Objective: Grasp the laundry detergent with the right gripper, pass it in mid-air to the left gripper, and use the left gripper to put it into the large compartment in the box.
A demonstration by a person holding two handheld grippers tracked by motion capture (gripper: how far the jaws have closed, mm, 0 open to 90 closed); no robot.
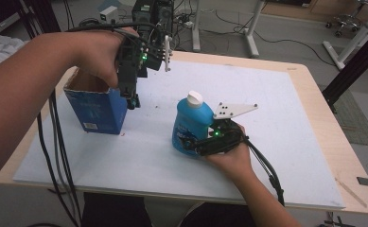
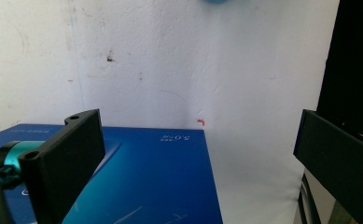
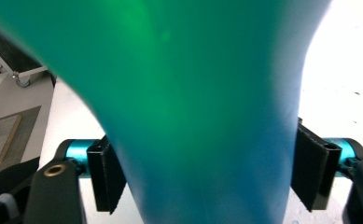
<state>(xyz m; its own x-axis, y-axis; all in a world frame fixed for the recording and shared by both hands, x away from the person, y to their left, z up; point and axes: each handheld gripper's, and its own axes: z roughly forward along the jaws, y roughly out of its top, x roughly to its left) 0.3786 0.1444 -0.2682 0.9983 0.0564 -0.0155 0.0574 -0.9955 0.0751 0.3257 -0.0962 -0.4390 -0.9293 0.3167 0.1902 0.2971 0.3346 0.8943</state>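
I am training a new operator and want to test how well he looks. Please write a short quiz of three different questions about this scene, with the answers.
1. True or false: the right gripper has its jaws on the blue bottle.
2. What does the left gripper hang beside? A) an open blue box B) a red cup C) a metal tray
3. What colour is the bottle's cap?

Key
1. True: in the right gripper view both pads touch the bottle's sides.
2. A: the blue box stands upright on the white board, and the left jaws are open with nothing between them.
3. White.
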